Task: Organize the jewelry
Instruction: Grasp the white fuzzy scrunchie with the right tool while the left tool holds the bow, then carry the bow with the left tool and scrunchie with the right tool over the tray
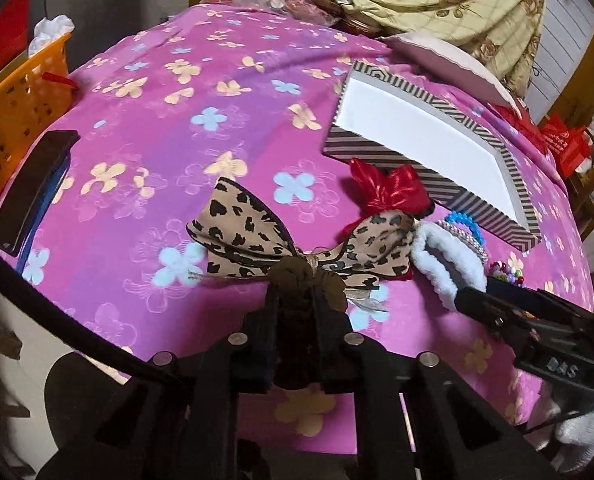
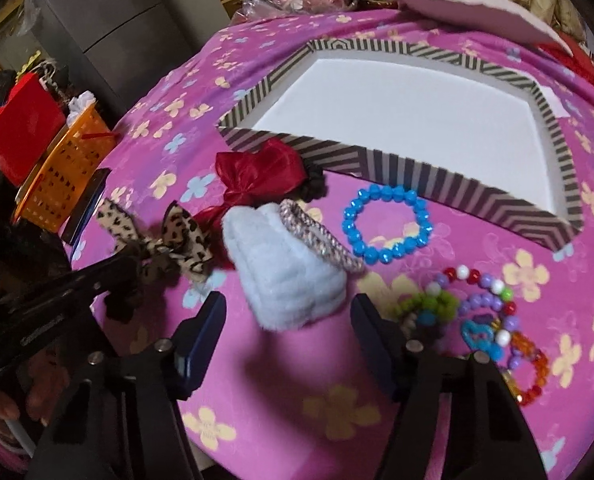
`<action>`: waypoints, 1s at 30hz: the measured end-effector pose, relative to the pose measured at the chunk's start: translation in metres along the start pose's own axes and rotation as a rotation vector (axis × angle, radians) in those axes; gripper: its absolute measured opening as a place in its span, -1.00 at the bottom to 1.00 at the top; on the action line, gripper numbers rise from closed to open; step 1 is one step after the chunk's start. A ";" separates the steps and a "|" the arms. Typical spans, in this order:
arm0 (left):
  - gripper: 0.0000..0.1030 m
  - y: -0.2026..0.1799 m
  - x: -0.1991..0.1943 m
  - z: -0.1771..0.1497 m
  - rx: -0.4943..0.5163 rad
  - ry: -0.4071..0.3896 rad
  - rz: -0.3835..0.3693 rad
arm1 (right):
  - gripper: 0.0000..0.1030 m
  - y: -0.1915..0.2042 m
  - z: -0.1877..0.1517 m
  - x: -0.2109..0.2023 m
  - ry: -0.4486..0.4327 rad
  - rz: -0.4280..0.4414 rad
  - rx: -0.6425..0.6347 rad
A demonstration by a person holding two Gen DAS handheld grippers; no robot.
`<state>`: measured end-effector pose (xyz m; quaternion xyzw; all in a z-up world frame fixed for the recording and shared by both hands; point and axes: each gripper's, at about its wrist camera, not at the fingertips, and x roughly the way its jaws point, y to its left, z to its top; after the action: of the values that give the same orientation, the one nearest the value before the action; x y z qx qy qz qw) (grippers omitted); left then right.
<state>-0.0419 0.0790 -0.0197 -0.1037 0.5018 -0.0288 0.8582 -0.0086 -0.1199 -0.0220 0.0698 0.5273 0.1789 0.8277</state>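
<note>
My left gripper (image 1: 297,292) is shut on the knot of a leopard-print bow (image 1: 257,236), also seen from the right wrist (image 2: 185,236). My right gripper (image 2: 289,312) is open around a white fluffy scrunchie (image 2: 285,276); it reaches in at the right of the left wrist view (image 1: 453,280). A red bow (image 2: 261,172), a silver braided bracelet (image 2: 317,240), a blue bead bracelet (image 2: 389,228) and several colourful bead bracelets (image 2: 485,308) lie on the pink floral cloth (image 1: 177,120). A striped box (image 2: 437,176) with a white inside stands behind them.
An orange basket (image 1: 13,120) and a dark phone-like slab (image 1: 33,188) sit at the left edge. A pink-white lid (image 2: 477,12), plastic bags and a floral quilt lie at the back. The cloth's front edge drops off near me.
</note>
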 end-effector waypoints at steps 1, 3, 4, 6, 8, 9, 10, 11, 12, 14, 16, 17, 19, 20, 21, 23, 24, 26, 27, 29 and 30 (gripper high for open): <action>-0.49 0.001 0.001 0.000 -0.004 0.002 -0.001 | 0.19 -0.001 0.001 0.004 -0.002 0.006 0.006; -0.49 0.002 0.001 -0.001 -0.006 0.009 -0.002 | -0.11 -0.001 0.002 0.010 -0.001 0.004 0.006; -0.49 0.002 0.001 -0.002 -0.006 0.010 -0.002 | -0.15 -0.002 0.002 0.011 -0.002 -0.001 -0.001; -0.49 0.002 0.000 -0.003 -0.006 0.009 0.001 | -0.25 -0.002 -0.001 0.009 -0.014 0.004 -0.008; -0.49 0.001 -0.001 -0.003 -0.005 0.004 0.001 | -0.33 -0.003 -0.004 0.004 -0.015 0.011 -0.017; -0.49 0.001 -0.002 -0.002 -0.004 0.000 0.001 | -0.35 -0.002 -0.005 0.001 -0.015 0.015 -0.022; -0.49 0.000 -0.005 -0.002 -0.003 -0.006 -0.001 | -0.36 -0.003 -0.007 -0.002 -0.015 0.023 -0.024; -0.49 -0.001 -0.007 -0.001 0.000 -0.013 -0.001 | -0.36 -0.003 -0.008 -0.005 -0.016 0.027 -0.023; -0.49 -0.003 -0.011 0.000 0.004 -0.022 0.000 | -0.36 -0.002 -0.010 -0.008 -0.018 0.032 -0.021; -0.49 -0.006 -0.016 0.001 0.012 -0.038 0.007 | -0.36 -0.001 -0.013 -0.016 -0.026 0.038 -0.028; -0.49 -0.008 -0.022 0.002 0.017 -0.050 0.006 | -0.37 0.003 -0.015 -0.022 -0.038 0.042 -0.039; -0.49 -0.009 -0.024 0.003 0.018 -0.055 0.005 | -0.38 0.004 -0.016 -0.025 -0.042 0.045 -0.041; -0.49 -0.010 -0.029 0.004 0.019 -0.065 0.003 | -0.40 0.007 -0.016 -0.032 -0.054 0.054 -0.044; -0.49 -0.011 -0.032 0.005 0.020 -0.070 0.002 | -0.40 0.008 -0.016 -0.036 -0.062 0.059 -0.051; -0.49 -0.012 -0.034 0.005 0.022 -0.076 0.002 | -0.41 0.010 -0.016 -0.039 -0.069 0.061 -0.061; -0.49 -0.013 -0.038 0.007 0.023 -0.085 0.002 | -0.44 0.012 -0.016 -0.044 -0.081 0.060 -0.071; -0.49 -0.014 -0.040 0.007 0.022 -0.087 0.001 | -0.45 0.012 -0.016 -0.047 -0.087 0.068 -0.069; -0.49 -0.015 -0.043 0.009 0.024 -0.094 -0.005 | -0.46 0.013 -0.015 -0.052 -0.097 0.083 -0.067; -0.49 -0.017 -0.046 0.010 0.029 -0.100 -0.008 | -0.46 0.013 -0.016 -0.056 -0.104 0.082 -0.068; -0.49 -0.020 -0.050 0.013 0.038 -0.110 -0.015 | -0.46 0.012 -0.012 -0.063 -0.125 0.073 -0.067; -0.49 -0.021 -0.051 0.015 0.041 -0.114 -0.017 | -0.46 0.010 -0.010 -0.065 -0.132 0.072 -0.063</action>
<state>-0.0533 0.0681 0.0357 -0.0918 0.4505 -0.0407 0.8871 -0.0447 -0.1352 0.0322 0.0742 0.4627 0.2202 0.8555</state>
